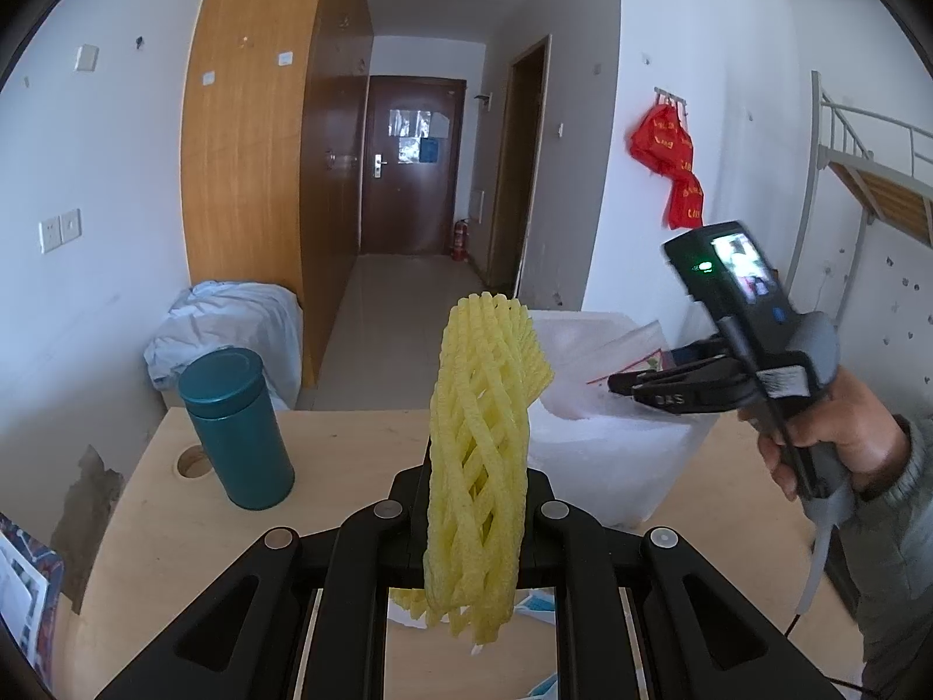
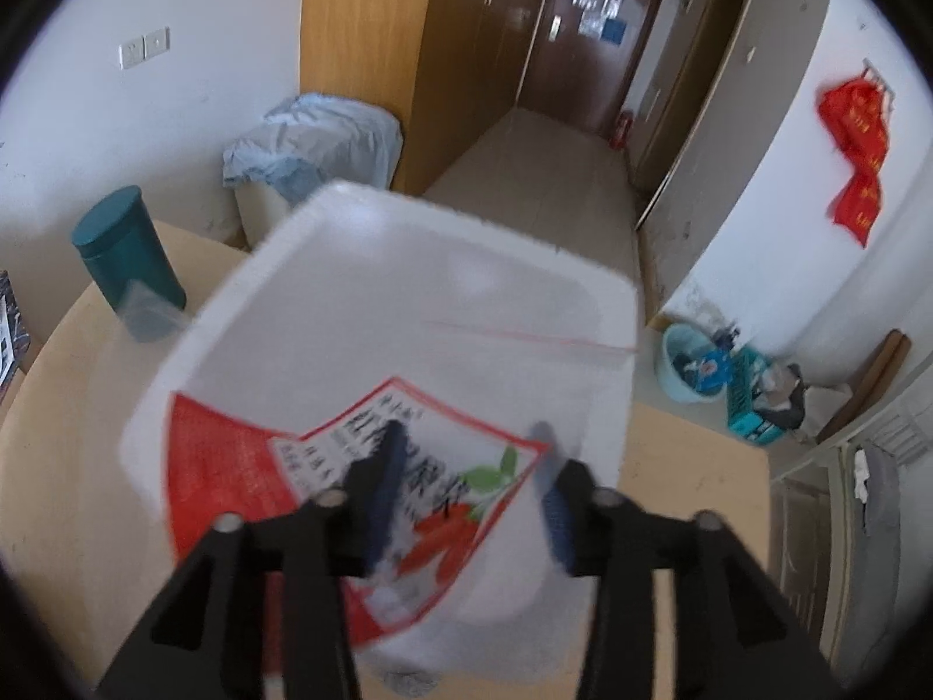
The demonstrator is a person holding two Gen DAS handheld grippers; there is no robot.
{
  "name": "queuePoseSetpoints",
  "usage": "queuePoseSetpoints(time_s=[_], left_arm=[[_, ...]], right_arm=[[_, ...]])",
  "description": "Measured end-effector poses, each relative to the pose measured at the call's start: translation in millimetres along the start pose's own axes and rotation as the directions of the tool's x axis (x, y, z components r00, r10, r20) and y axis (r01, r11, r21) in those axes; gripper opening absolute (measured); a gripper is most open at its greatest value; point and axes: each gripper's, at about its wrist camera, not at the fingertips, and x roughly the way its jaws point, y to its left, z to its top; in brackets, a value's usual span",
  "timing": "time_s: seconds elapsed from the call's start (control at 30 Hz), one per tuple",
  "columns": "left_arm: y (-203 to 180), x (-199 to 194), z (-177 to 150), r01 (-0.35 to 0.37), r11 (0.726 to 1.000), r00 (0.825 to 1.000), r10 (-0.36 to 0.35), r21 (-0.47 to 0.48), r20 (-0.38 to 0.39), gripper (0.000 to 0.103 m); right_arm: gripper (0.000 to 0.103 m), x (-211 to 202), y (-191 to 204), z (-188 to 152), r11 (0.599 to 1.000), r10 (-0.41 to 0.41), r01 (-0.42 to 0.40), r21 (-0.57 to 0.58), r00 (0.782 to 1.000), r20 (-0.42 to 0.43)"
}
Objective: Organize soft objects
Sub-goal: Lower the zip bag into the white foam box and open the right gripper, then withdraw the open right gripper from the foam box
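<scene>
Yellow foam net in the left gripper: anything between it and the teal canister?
Nothing. In the left wrist view only bare tabletop separates the net, clamped in the left gripper, from the canister standing left of it.

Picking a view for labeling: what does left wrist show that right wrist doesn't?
Left wrist only: the yellow foam net pinched between the left gripper fingers, and the right gripper seen from outside, over the box. Right wrist only: the red-printed plastic bag in the box, right fingers apart above it, and a blue basin on the floor. Both: white foam box, teal canister, wooden table.
</scene>
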Motion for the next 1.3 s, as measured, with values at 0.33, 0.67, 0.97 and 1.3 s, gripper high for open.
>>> queuePoseSetpoints(time_s=[0.33,0.67,0.97,1.3], left_arm=[[2,-4,1,-0.004,1.0,1.0,0.005,-0.002,0.013,0.015],[4,-5,1,-0.005,1.0,1.0,0.005,-0.003,0.017,0.015],[6,-7,2,-0.004,1.0,1.0,0.004,-0.004,0.019,0.015],[2,-8,0,-0.001,1.0,1.0,0.001,0.001,0.021,0.015]], right_arm=[[0.072,-44,9,-8,0.998,0.055,-0.053,-0.017,0.989,0.137],[0.072,-77,21,-20,0.993,0.113,-0.103,-0.055,0.968,0.226],[0.079,-75,39,-26,0.986,0.131,-0.106,-0.127,0.969,0.209],[0.084,-42,20,-13,0.995,0.085,-0.076,-0.059,0.982,0.17]])
